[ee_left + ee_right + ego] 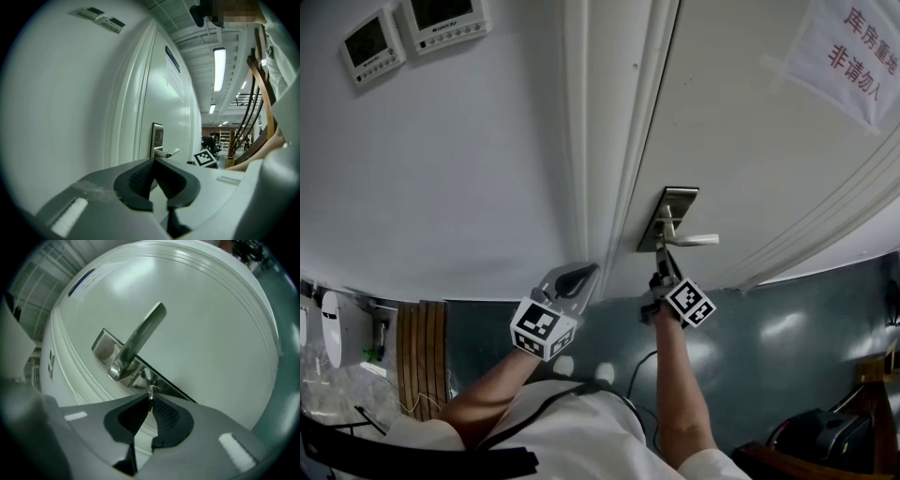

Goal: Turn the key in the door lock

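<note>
head view: white wall [441, 159] fills left of frame, two control panels [403, 33] at upper left. door frame [598, 141] runs down the centre. white door [741, 122] to its right, w/ paper notice [853, 47] in red print at upper right corner. grey-green floor [797, 328] across lower right. metal lock plate [673, 211] sits centre-right on door, lever handle [694, 240] sticking out to the right, just above where the jaws work.

right gripper [662, 262]: marker cube [689, 302] faces camera, tips up against plate below the handle. right gripper view: jaws pinched nearly together on the key [150, 392], its small metal ring end showing at the tips. key is in the plate under the lever base, frame centre.

left gripper [584, 274]: at frame centre by the door frame, apart from the lock; contact w/ frame can't tell. left gripper view: jaws closed tip to tip, empty; plate + handle seen beyond.
</note>
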Demonstrator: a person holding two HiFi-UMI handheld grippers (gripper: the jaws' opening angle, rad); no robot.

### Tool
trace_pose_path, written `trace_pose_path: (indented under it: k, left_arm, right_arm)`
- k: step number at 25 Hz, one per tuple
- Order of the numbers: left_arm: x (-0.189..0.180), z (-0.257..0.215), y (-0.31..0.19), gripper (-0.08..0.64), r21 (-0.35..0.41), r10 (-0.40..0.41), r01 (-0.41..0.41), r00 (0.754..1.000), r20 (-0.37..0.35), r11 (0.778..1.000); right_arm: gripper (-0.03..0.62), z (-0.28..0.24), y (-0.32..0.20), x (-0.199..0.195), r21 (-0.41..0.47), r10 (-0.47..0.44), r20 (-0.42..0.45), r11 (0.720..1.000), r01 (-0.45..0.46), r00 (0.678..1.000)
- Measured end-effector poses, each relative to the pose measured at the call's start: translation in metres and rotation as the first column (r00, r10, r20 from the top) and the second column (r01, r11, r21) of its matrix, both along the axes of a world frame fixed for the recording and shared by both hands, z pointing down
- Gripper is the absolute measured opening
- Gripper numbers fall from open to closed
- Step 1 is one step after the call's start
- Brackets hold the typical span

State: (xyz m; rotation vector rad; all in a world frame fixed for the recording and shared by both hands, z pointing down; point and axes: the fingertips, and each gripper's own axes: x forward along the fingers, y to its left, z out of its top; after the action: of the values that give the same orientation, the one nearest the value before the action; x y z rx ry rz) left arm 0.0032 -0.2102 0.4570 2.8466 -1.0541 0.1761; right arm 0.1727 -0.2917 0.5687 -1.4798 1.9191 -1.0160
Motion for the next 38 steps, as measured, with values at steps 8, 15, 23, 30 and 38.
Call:
trace_pose_path:
  k: [8,15,23,30,38]
  left_arm:
    - [0.0055,0.0034,0.001,0.003,-0.017,0.005,-0.005,1.0,-0.008,1.0]
    - [0.0066,0.0014,-0.0024,0.003,-0.008,0.004,-0.004,1.0,-0.004,1.0]
    - [0.0098,0.0004,-0.0032,0.003,0.0,0.007,-0.007,1.0,0.003,1.0]
    - [0.0082,0.0011,-0.0021,0.003,-0.001,0.001,-0.001,1.0,0.006,1.0]
    - [0.0075,0.0033,-0.0009,0.003,-0.005,-0.003,0.003,1.0,0.007,1.0]
  right_arm:
    - [0.032,0.0008,0.0,-0.0041,-0.034,-0.012,-0.29,0.999,0.002,0.957]
    - [0.038,0.0033,-0.0006,-0.0065,-0.062,-0.04,-0.606,0.998,0.003,0.795]
    - [0.044,0.0038,-0.0013,-0.0076,-0.066,-0.064,-0.691,0.997,0.026,0.72]
    - [0.049,0.0035,-0.0002,-0.0088,-0.07,-0.077,-0.741,0.997,0.038,0.667]
    - [0.051,0.0035,-0.0009,-0.0089,-0.079,-0.089,-0.805,0.996,0.042,0.587]
